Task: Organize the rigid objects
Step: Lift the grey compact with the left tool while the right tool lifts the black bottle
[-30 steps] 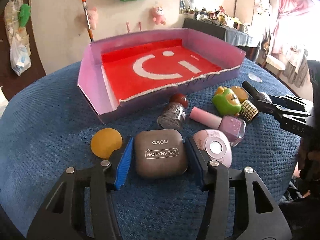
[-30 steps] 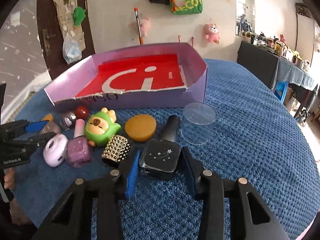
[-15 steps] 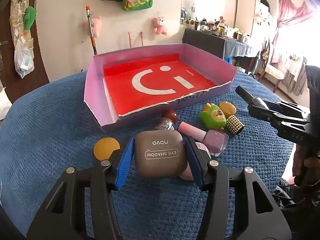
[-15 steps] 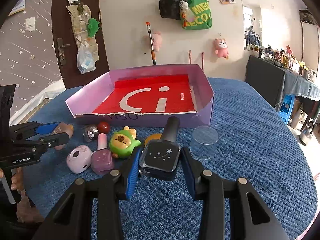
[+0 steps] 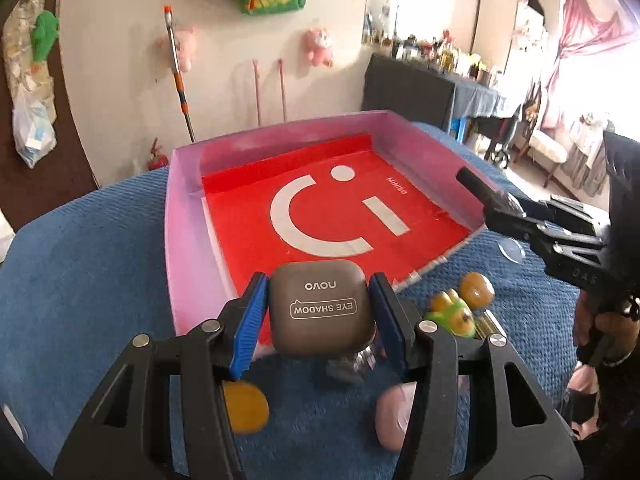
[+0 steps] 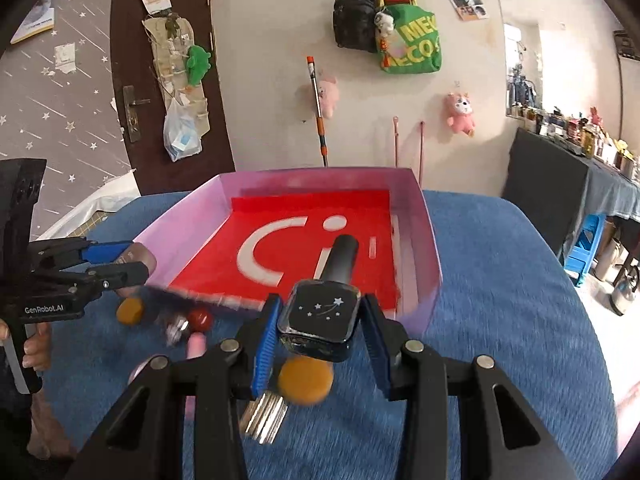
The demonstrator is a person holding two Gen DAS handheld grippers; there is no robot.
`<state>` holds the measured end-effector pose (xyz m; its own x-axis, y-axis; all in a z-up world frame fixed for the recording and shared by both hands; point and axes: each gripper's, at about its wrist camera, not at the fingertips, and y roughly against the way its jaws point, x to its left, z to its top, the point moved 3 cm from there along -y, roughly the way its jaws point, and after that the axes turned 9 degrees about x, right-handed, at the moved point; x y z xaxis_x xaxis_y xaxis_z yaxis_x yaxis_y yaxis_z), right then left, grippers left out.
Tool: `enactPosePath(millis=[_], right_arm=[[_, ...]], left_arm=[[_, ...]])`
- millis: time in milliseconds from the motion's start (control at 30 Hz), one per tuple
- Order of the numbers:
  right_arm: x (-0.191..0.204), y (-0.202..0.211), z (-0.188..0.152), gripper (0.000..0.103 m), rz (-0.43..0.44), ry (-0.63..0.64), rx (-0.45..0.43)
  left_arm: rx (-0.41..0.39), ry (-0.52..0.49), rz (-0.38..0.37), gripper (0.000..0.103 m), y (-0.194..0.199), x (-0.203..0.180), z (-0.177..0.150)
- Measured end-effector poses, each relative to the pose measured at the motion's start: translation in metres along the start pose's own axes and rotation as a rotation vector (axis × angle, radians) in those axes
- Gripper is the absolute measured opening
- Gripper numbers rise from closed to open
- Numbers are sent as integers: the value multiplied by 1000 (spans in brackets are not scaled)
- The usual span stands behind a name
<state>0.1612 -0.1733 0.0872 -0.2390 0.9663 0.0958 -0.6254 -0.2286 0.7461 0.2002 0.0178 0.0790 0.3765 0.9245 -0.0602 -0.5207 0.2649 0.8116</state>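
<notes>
My left gripper [image 5: 318, 312] is shut on a taupe "novo EYE SHADOW" case [image 5: 320, 307] and holds it in the air above the near edge of the pink box with a red floor [image 5: 340, 208]. My right gripper [image 6: 318, 322] is shut on a black square bottle with white stars and a black cap [image 6: 320, 314], held in the air over the near wall of the same box [image 6: 312, 240]. Each gripper shows in the other view: the left gripper [image 6: 116, 260] at the left, the right gripper [image 5: 520, 220] at the right.
On the blue tablecloth [image 5: 80, 264] before the box lie an orange disc [image 5: 244, 406], a pale pink compact [image 5: 394, 412], a green toy [image 5: 452, 314], a round orange item [image 5: 476, 290], a red ball [image 6: 200, 318] and a studded gold piece [image 6: 264, 416]. A clear lid [image 5: 510, 248] lies near the box's right corner.
Both grippers have lifted their objects off the table and moved forward toward the box. The loose items now lie below and behind the fingers.
</notes>
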Motion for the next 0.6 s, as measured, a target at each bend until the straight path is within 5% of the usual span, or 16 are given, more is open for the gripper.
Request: enactPosePath(millis=[233,600], right_arm=[[-12,-56,47,43,-10,64,164],[-5,-111,51,43,-48,197,384]], left_arm=[[160,-41,32,50,-43,2,25],[274,-81,80,50,-76,0,25]])
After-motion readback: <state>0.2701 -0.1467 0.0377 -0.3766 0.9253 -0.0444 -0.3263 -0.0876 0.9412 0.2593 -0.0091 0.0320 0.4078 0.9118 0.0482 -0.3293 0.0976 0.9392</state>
